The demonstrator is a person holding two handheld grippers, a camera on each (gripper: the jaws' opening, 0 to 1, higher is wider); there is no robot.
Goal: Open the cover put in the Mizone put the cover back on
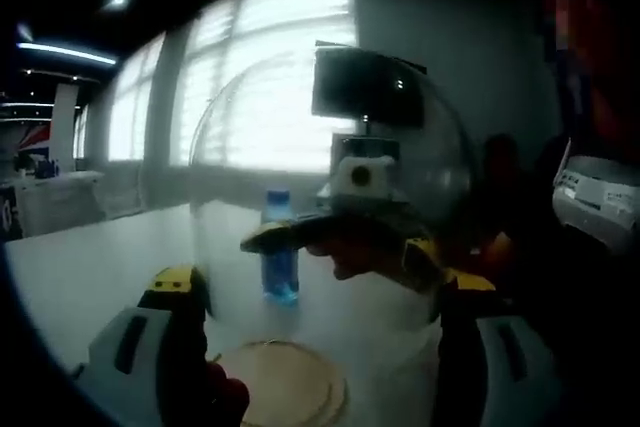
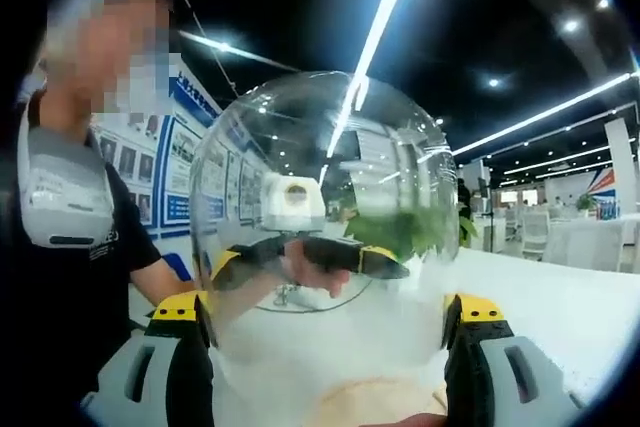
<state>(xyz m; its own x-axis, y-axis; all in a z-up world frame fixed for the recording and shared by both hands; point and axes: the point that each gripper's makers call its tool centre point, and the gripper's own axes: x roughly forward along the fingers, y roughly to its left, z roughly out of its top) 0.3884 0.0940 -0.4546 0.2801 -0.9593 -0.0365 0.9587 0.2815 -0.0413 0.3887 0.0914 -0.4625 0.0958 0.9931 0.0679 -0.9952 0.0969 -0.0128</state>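
Our left gripper (image 1: 310, 347) and right gripper (image 2: 325, 347) each clamp a side of the clear dome cover (image 2: 320, 207), raised above the wooden base (image 1: 285, 382). The Mizone bottle (image 1: 279, 247) stands on the white table (image 1: 90, 267) behind. If either side loosens or we tilt unevenly, the smooth dome could slide free and drop.

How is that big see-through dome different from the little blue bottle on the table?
The clear dome cover is far bigger than the blue bottle, which shows through it. The dome is colourless and transparent, while the bottle is blue with a blue cap. The dome is clamped between both hand-held grippers, left and right; the bottle stands untouched and upright on the white table. Both are see-through to some degree.
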